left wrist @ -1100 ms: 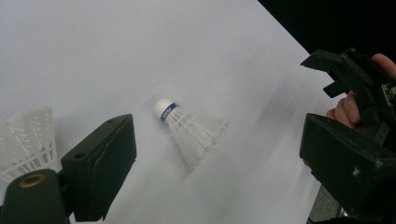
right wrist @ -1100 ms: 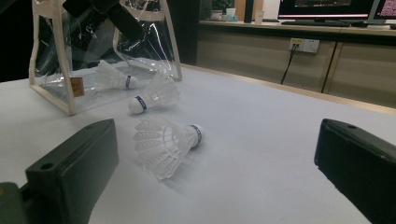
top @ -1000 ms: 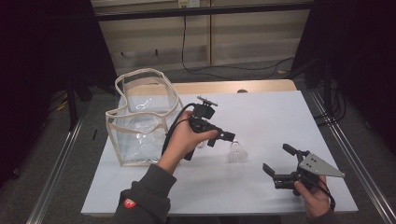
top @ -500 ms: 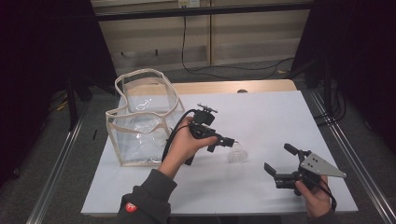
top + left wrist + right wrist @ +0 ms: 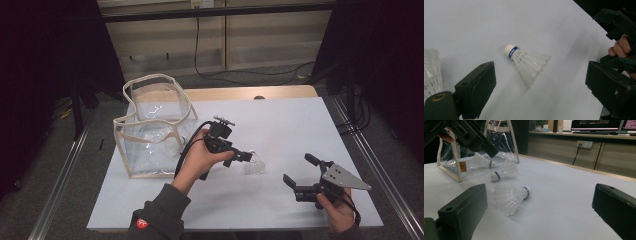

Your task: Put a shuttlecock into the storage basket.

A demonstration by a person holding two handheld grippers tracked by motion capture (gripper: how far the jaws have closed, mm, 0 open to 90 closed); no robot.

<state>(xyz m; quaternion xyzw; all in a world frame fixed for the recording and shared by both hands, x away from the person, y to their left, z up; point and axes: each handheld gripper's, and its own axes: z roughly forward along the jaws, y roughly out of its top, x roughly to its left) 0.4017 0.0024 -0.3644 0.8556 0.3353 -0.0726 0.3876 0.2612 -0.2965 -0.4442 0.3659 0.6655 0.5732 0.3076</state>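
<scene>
On the white table (image 5: 300, 125) in the high view, the left gripper (image 5: 243, 156) hovers wide-jawed, a shuttlecock (image 5: 255, 168) at its 4 o'clock. The left gripper view centres that shuttlecock (image 5: 529, 61) between spread jaws. The right gripper view shows the right gripper's (image 5: 539, 220) jaws wide, with the clear bag (image 5: 474, 152) at 10 o'clock.

Dim room around a white table (image 5: 300, 125), dark at both sides.

Pale panelled wall (image 5: 260, 35) behind, with a black cable (image 5: 197, 45) hanging from a socket and trailing along grey floor (image 5: 50, 165). Wooden edge (image 5: 280, 92) at the far side of the table, metal rails (image 5: 385, 185) beside it. Seen from the right gripper view: long counter (image 5: 584, 147) with a wall socket (image 5: 584, 144) and lit monitors (image 5: 596, 124) above.
</scene>
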